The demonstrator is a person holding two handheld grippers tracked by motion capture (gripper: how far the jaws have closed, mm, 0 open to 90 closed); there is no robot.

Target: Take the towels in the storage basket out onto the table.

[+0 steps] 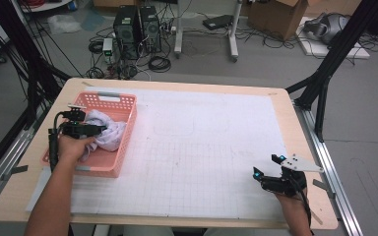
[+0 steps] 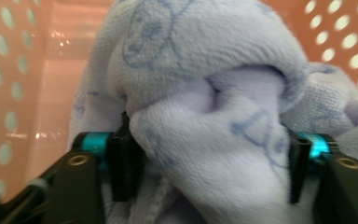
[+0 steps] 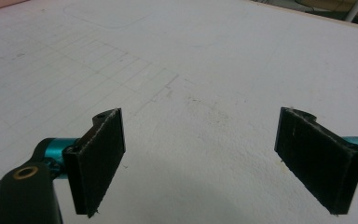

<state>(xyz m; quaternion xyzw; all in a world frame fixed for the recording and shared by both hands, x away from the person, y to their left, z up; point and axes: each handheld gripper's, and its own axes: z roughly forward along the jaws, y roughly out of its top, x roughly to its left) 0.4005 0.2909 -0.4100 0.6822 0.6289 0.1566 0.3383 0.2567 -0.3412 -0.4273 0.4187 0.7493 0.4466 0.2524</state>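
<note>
Pale lilac terry cloth, a small towel [image 2: 205, 116] printed with faint blue outline drawings, lies bunched in the pink perforated basket [image 1: 128, 129] that stands near the table's left edge, toward the far left corner. The left gripper [image 2: 207, 158] reaches down into the basket and a thick fold of the towel bulges between its jaws, both pads pressed against the fabric, so it is clenched on the cloth. The step in hand looks like drawing the towel out of the basket; to do it well the grasp should stay on this fat fold, and the lift should go straight up so that trailing cloth clears the rim without tipping or dragging the light basket. Nothing else can be made out in the basket besides the towel, which covers most of its floor. Over by the near right corner of the table [image 1: 202, 147], the right gripper [image 3: 200, 158] hovers just above the white gridded mat, jaws spread wide and holding nothing.
</note>
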